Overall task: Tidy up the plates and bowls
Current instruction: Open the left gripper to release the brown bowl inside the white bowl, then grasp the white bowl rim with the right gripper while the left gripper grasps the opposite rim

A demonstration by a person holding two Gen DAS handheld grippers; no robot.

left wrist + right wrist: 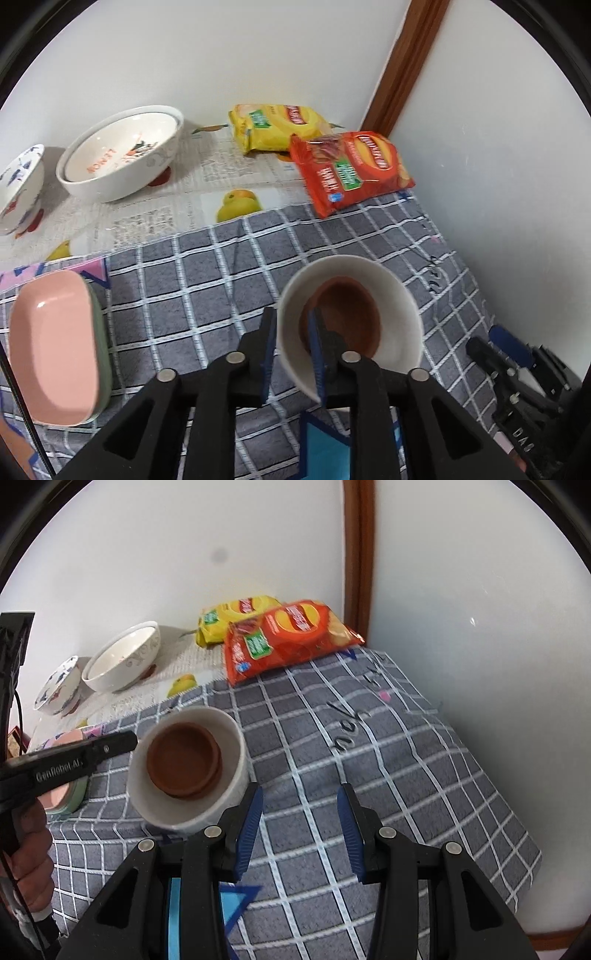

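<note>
A white bowl (pixel 399 314) with a brown dish (pixel 347 314) nested inside rests on the grey checked cloth (pixel 184 295). My left gripper (pixel 291 312) straddles the bowl's near-left rim, one finger outside and one inside. Its pads stand apart from the wall, so it is open. In the right wrist view the same white bowl (pixel 236 753) and brown dish (pixel 184 760) lie just left of my right gripper (pixel 299 790). That gripper is open over bare cloth with nothing between its fingers. A pink dish (pixel 55 343) sits stacked on a green one at the left.
Two nested large white bowls (pixel 122 155) and a blue-patterned bowl (pixel 18 192) stand at the back left. A yellow chip bag (pixel 273 125) and a red one (pixel 351 170) lie at the back, near the corner. White walls close the back and right. A hand (pixel 29 849) holds the left gripper.
</note>
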